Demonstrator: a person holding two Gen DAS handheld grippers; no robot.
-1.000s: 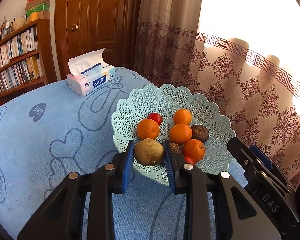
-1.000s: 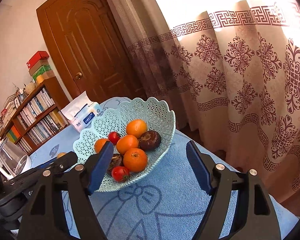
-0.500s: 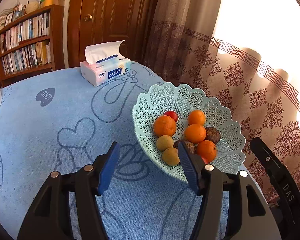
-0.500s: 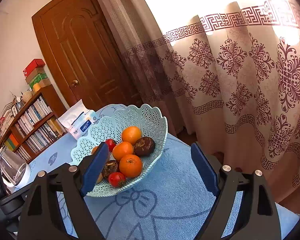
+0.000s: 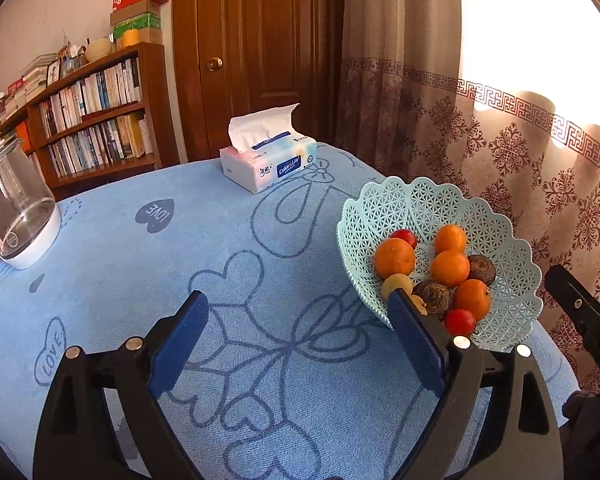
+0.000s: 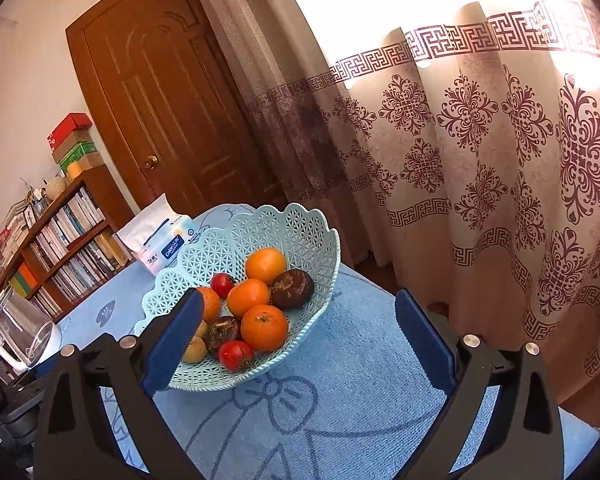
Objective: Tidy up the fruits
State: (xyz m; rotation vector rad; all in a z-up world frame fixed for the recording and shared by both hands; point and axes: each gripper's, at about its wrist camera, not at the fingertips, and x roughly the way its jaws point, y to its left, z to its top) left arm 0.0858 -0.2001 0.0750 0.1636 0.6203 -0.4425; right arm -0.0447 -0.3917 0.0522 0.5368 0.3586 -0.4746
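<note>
A pale green lattice fruit basket (image 5: 512, 264) stands at the table's right edge; it also shows in the right wrist view (image 6: 300, 236). It holds several oranges (image 5: 394, 257), two red tomatoes (image 5: 459, 321), two dark brown fruits (image 5: 481, 269) and two small yellow-brown fruits (image 5: 396, 285). My left gripper (image 5: 296, 334) is open and empty, above the tablecloth just left of the basket. My right gripper (image 6: 298, 334) is open and empty, in front of the basket.
A tissue pack (image 5: 269, 162) lies at the table's far side. A glass kettle (image 5: 14, 220) stands at the far left. The blue tablecloth (image 5: 180, 264) covers the table. A curtain (image 6: 480, 160), door and bookshelf stand behind.
My left gripper let go of the yellow-brown fruit into the basket, opened wide, and drew back to the left. My right gripper stayed open and shifted slightly.
</note>
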